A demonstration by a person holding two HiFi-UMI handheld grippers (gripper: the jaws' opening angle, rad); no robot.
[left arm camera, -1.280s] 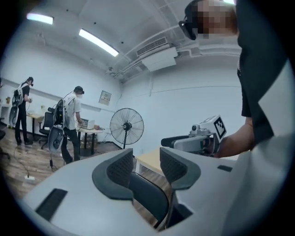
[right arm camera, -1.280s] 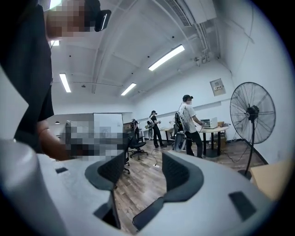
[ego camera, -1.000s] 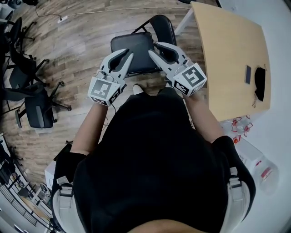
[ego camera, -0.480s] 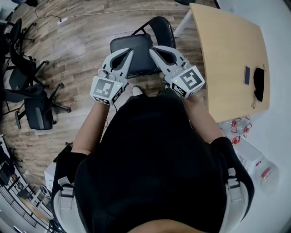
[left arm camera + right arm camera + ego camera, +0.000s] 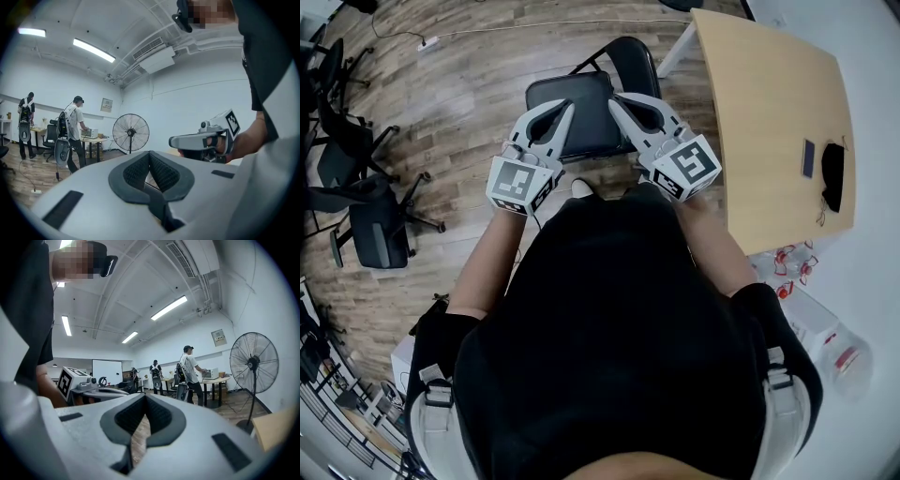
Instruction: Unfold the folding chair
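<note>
- Down on the wooden floor (image 5: 469,84), just beside the table (image 5: 769,122), stands the folding chair (image 5: 581,94). Its black seat faces up with the backrest (image 5: 636,54) at the far side, so it looks opened out already.
- Over the seat's near-left part hovers the left gripper (image 5: 563,112), fingers (image 5: 161,171) pressed together with nothing between them.
- Over the near-right part, the right gripper (image 5: 621,105) mirrors it, fingers (image 5: 157,416) likewise closed and empty. Whether either tip touches the seat, I cannot tell from above.
- Both grippers point level, side by side, and each shows up in the other's camera.
- What's left, I'd judge, is settling the chair fully open. Press down on the seat's front edge with both closed tips at once, evenly, so the frame spreads square and doesn't twist.
- Keep that push straight down, not forward. The chair could skate on this smooth floor or tip toward its backrest.
- Mind the table at the right too: the backrest sits near its corner, so any shove that way risks a knock.
</note>
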